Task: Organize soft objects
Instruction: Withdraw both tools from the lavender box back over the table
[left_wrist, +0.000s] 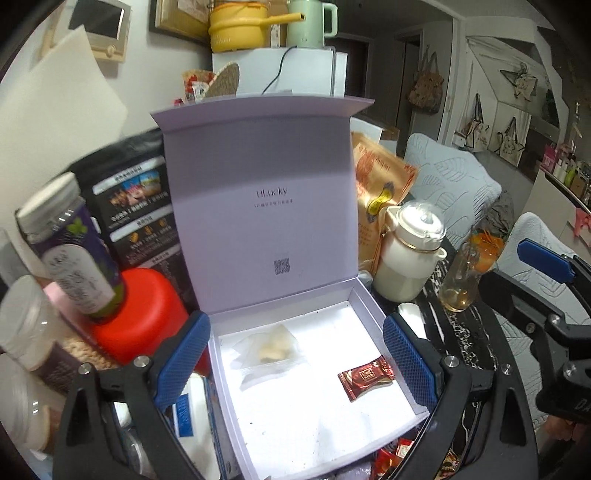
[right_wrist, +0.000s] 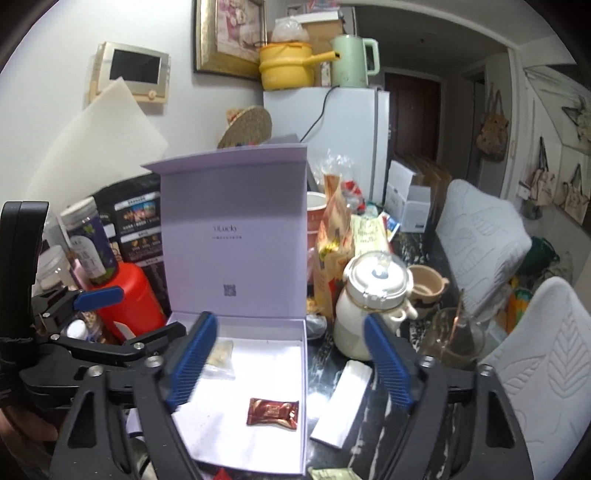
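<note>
lilac box (left_wrist: 258, 206), red candy wrapper (left_wrist: 365, 376), blue-padded tongs (left_wrist: 295, 363)

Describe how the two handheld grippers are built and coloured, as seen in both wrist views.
Both the left gripper and right gripper have black angular frames with cut-out openings and silver bolts. Each carries two blue fingers with a cross-hatched or ribbed grip texture. No cables or sleeves are clearly visible.

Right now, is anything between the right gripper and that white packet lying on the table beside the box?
Nothing visible. The right gripper is open and empty above the box's right wall, and the white packet lies flat on the dark table just beyond it, uncovered. The cream bottle stands behind the packet, not across the path.
</note>
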